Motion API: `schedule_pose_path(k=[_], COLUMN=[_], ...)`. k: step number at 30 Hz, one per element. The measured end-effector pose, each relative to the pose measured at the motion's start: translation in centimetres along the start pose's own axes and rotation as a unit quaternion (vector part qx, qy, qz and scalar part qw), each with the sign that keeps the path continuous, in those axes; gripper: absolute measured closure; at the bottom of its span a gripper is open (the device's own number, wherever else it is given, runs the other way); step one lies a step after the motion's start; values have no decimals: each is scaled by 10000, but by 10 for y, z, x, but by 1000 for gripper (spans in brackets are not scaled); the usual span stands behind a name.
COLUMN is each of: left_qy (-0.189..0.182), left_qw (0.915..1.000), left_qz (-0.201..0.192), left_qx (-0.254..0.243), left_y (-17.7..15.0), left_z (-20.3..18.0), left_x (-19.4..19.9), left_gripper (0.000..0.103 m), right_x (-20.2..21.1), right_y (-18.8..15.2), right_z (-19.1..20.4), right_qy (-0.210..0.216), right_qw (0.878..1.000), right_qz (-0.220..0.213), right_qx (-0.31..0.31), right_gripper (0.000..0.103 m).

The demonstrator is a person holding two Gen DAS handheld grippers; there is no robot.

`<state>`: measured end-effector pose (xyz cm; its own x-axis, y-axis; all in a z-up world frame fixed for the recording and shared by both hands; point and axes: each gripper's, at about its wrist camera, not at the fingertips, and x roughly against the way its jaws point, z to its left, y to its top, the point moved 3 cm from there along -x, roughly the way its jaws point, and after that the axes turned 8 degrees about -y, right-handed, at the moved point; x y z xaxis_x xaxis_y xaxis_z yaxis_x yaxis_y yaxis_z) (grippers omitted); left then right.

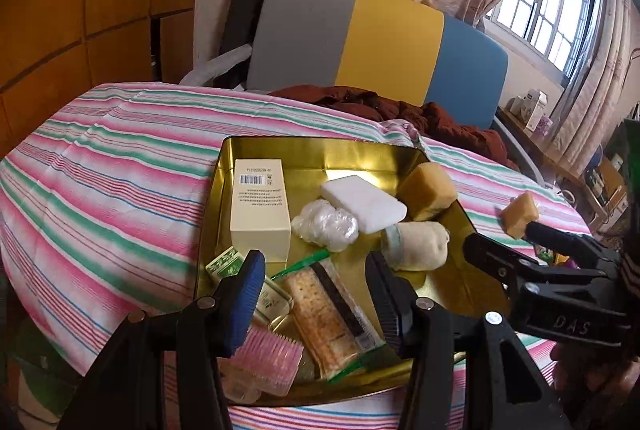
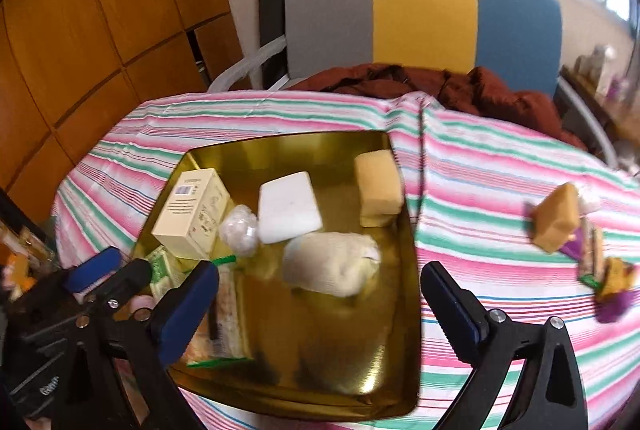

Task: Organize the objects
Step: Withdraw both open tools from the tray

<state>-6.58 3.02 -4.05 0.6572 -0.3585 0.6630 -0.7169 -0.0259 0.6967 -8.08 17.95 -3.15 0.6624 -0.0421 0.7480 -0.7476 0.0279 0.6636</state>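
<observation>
Gold tray (image 1: 400, 154) full; left claw (image 1: 316, 294) half-open, empty; right claw (image 2: 316, 310) wide, empty; purple clutter (image 2: 612, 306) right-view only.

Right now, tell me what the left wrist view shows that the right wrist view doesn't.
Left wrist only: a pink brush at the gold tin's near edge. Right wrist only: purple-wrapped items lying on the striped cloth beside a loose yellow sponge. Both: the tin holding the cream box, white block and cracker pack.

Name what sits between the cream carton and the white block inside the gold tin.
A crumpled clear plastic wad lies between the cream carton and the white block in the gold tin, touching the block; clearest in the left wrist view.
</observation>
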Motion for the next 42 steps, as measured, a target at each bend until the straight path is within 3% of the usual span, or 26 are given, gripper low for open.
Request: schedule_pose_path(k=[12,31,42], left_qy=[94,-210,-425], left_qw=[9998,9982,9964], left_qz=[165,289,318], left_qx=[-10,-486,-667], left_y=[-11,-15,-18], left_z=[-7,-35,-46], left_x=[-2,-6,-8], left_gripper=[50,50,50], right_x=[15,30,23], right_y=[-27,-32,-31], right_z=[-12,-42,-75], right_qy=[-645,-821,-960], right_qw=[9970,9954,9952], right_qz=[-274,-381,-131], right_qx=[328,310,113], right_gripper=[0,0,0])
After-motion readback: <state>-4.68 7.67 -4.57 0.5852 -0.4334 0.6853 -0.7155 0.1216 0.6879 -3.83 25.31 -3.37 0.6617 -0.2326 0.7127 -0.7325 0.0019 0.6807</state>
